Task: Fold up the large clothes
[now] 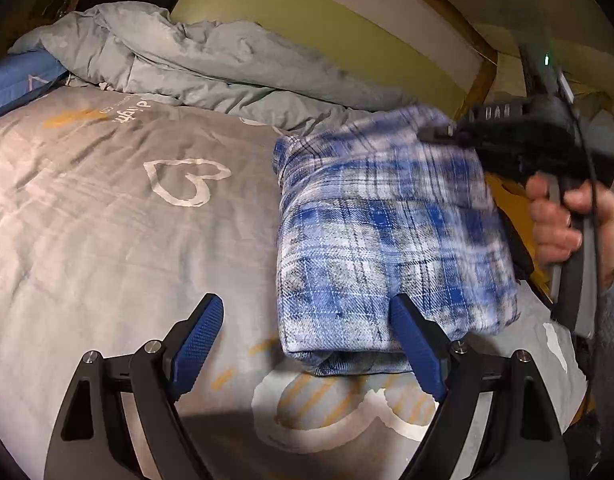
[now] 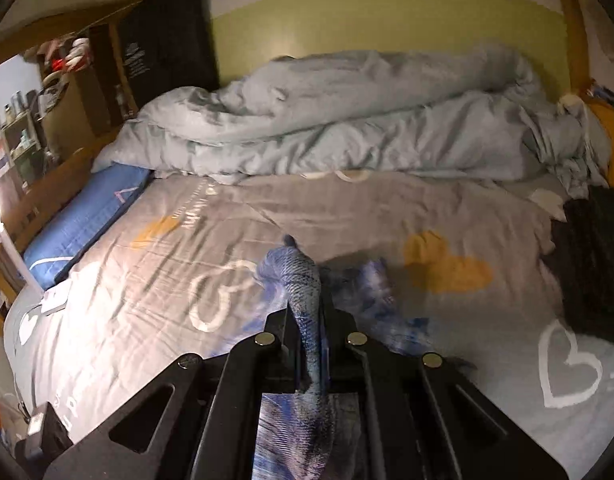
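Plaid shirt (image 1: 387, 232) sits on the bed (image 1: 107, 240), already a compact folded bundle, blue/white check. It lies on the grey heart-print bedspread (image 2: 387, 208), toward the side of the bed away from the blue pillow (image 2: 87, 220).

Left hand-held gripper (image 1: 303, 340): jaws wide apart, nothing between them. Its one blue pad (image 1: 415, 340) is at the shirt's near folded edge, touching or just beside it, can't tell which. The other pad is over bare bedspread, apart from the shirt.

Right hand-held gripper (image 2: 311, 320): jaws closed on a bunch of the shirt fabric; cloth runs up between the fingers and sticks out past the tips. In the left wrist view the same tool is at the shirt's far top corner, with the person's right hand (image 1: 567, 224) wrapped around its handle. That part of the shirt is motion-blurred.

Behind the shirt, a rumpled grey duvet (image 2: 347, 128) is piled along the head of the bed against the green-and-white wall (image 2: 387, 12). Dark clothing (image 2: 591, 272) lies on the bedspread to the shirt's side opposite the pillow, well apart from it. Wooden bed frame (image 1: 479, 80) is visible beyond the duvet.
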A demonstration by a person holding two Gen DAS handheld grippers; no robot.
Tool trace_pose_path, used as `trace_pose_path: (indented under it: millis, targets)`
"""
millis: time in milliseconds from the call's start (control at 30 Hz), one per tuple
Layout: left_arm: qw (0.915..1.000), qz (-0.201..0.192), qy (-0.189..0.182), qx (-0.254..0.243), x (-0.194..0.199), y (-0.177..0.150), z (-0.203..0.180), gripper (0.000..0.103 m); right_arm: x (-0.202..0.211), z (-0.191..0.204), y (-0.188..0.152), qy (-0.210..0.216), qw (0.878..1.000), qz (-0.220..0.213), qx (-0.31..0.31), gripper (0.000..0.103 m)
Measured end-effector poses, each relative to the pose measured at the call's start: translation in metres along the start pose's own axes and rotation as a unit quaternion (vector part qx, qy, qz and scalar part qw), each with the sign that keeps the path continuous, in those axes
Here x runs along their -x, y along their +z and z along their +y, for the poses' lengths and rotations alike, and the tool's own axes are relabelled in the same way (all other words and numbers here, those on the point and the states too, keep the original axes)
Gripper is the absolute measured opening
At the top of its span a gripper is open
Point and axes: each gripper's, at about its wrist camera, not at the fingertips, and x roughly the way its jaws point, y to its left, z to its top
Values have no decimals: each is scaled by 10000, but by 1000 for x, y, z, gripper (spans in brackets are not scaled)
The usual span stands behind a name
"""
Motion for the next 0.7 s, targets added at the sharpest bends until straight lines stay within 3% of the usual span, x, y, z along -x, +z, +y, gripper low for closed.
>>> trace_pose_path:
  millis: [200,300,400,567,700]
  targets:
    - [10000,27,17,34,-1,0,2,87,-28,-26,-28,-264,9983,483,-165,10]
    - [10000,42,25,65,-2,0,4,87,-25,-35,-38,-415,9980,440,-208,22]
    - [9999,57,28,78,-4,0,5,87,-9,-39,-42,-439,9984,267,-244,29]
    - [10000,54,-6,-49,-4,-1,-1,87,27,-39,-48,-580,9982,-116,-126,72]
    - [9992,46,-39,-392,-2,-5,-16,87,50,-37,-57,-326,9992,-197,-140,79]
